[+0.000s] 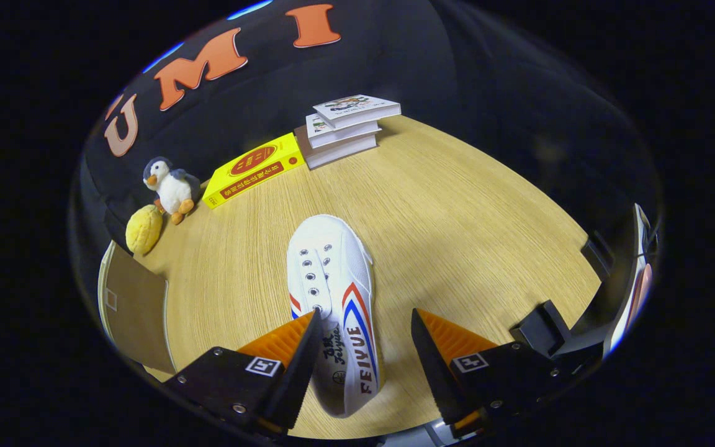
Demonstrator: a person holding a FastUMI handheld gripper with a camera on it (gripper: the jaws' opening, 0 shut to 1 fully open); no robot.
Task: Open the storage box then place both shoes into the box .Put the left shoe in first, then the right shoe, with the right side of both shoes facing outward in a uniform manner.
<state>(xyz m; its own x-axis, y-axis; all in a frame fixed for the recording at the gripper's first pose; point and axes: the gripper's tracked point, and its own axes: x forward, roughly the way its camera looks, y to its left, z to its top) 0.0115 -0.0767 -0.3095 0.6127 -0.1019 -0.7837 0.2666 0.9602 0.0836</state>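
Wood table: white shoe, "FEIYUE" on side, heel btwn fingers of gripper, spread wide.

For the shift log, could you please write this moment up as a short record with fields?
gripper: open, fingers either side of the shoe's heel end, one finger touching or nearly so
shoe: white, lying on the table, toe pointing away
box: brown panel beside the gripper; open or closed, cannot tell
beyond shoe: yellow book, book stack, penguin toy, yellow plush

recording booth | black cloth wall | wooden table with staged books, penguin toy
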